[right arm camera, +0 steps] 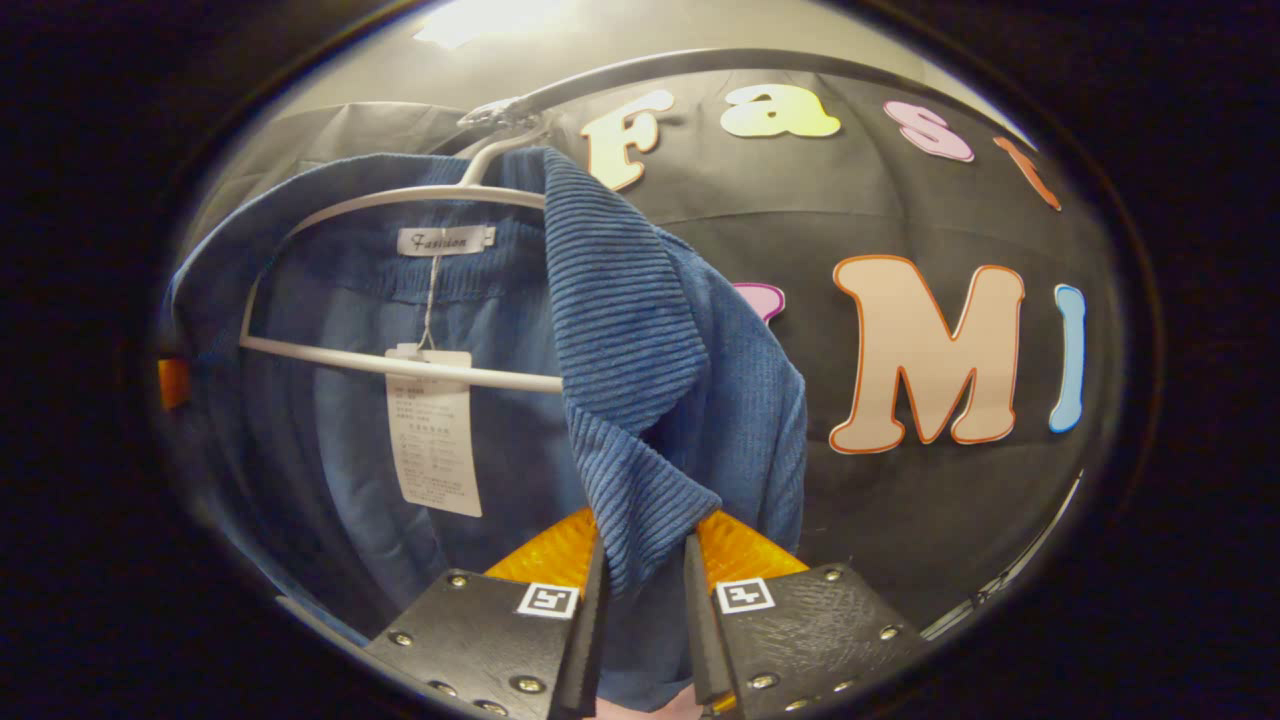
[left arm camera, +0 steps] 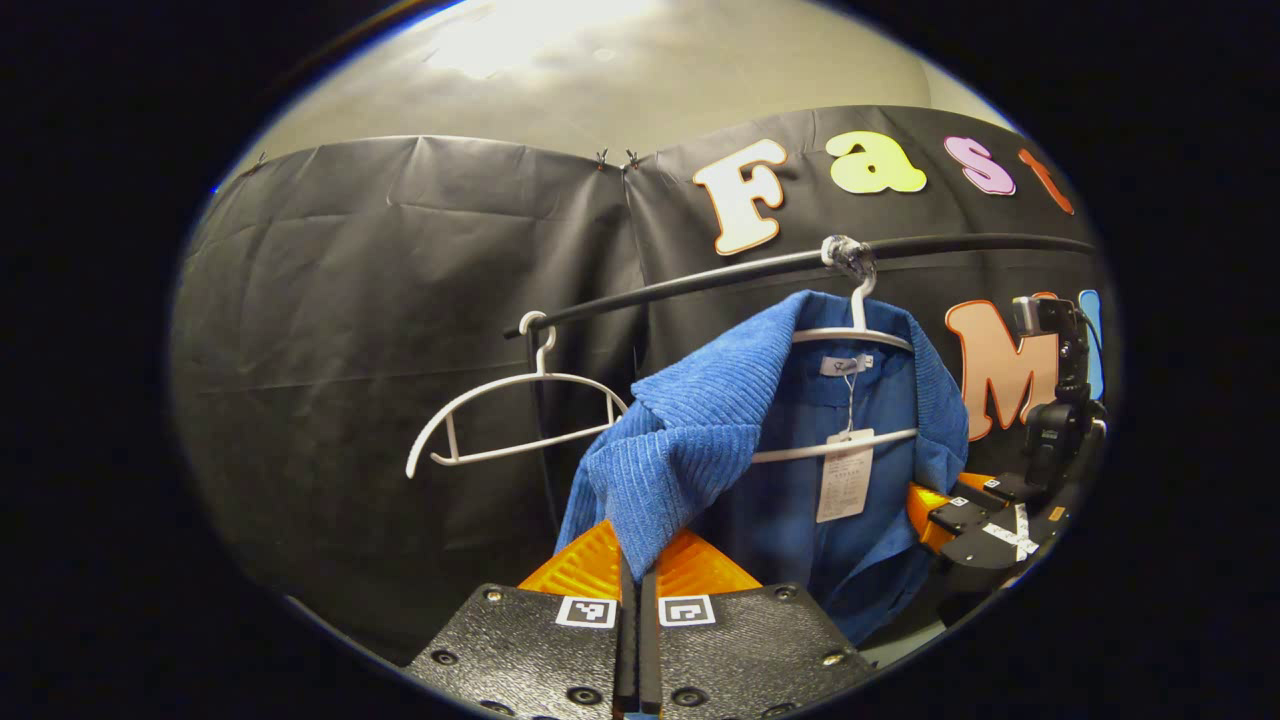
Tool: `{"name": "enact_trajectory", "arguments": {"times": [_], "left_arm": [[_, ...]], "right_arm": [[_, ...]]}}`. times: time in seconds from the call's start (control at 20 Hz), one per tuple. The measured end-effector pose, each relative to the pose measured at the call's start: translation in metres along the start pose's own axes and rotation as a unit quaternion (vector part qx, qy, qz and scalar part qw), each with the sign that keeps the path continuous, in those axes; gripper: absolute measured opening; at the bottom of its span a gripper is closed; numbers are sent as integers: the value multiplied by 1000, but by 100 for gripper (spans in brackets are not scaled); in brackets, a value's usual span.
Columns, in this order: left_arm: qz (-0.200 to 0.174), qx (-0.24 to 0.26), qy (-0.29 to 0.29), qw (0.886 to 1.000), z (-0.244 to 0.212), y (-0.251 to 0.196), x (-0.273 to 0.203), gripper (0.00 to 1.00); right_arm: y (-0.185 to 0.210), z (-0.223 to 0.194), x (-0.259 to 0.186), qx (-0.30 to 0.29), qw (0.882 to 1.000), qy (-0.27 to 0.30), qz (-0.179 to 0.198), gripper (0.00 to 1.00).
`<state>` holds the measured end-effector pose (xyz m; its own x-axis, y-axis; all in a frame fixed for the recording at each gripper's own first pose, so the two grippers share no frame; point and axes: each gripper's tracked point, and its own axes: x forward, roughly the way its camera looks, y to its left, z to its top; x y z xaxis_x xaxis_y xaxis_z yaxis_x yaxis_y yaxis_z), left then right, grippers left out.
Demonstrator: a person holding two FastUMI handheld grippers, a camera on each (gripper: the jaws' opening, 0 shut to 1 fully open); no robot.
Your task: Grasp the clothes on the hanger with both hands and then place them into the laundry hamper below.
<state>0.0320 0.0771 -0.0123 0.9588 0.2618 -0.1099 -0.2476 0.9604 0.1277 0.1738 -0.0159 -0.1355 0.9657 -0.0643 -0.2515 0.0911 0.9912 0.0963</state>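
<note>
**Both hand-held grippers pinched on the blue garment, which is on its hanger**

Your left hand-held gripper (left arm camera: 637,572) has its fingers nearly together, clamped on a fold of the blue ribbed garment (left arm camera: 700,440) at its near shoulder. Your right hand-held gripper (right arm camera: 640,560) grips the opposite shoulder fold between both fingers, with a slightly wider gap. In the left gripper view you can also see that right hand-held gripper far off at the garment's other edge.

The garment hangs on a white hanger (left arm camera: 850,335) hooked over the black rail (left arm camera: 700,280). A second white hanger (left arm camera: 510,415) hangs bare farther along the rail.

The lower hem is cut off at the bottom of both views, and the hanger's shoulders are hidden under the cloth. A neck label (right arm camera: 443,240) carries script that is too soft for you to read with certainty. The print on the paper swing tag (right arm camera: 432,430), hanging over the hanger's crossbar, is too small to make out.
</note>
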Motion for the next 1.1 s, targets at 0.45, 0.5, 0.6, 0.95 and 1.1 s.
{"name": "enact_trajectory", "arguments": {"times": [0.45,0.5,0.6,0.95,1.1], "left_arm": [[43,-8,-16,999,20,35,6,0],[47,-11,-19,999,22,38,6,4],[51,-11,-24,998,27,43,10,0],[52,6,-52,997,46,57,27,4],[47,1,-58,997,50,61,38,1]], "right_arm": [[-52,27,-6,-11,998,-24,-56,12],[-59,34,-6,-18,997,-33,-64,12],[-72,49,-4,-29,995,-52,-79,12],[-102,82,4,-34,989,-93,-106,12],[-110,92,7,-31,987,-107,-114,12]]}}
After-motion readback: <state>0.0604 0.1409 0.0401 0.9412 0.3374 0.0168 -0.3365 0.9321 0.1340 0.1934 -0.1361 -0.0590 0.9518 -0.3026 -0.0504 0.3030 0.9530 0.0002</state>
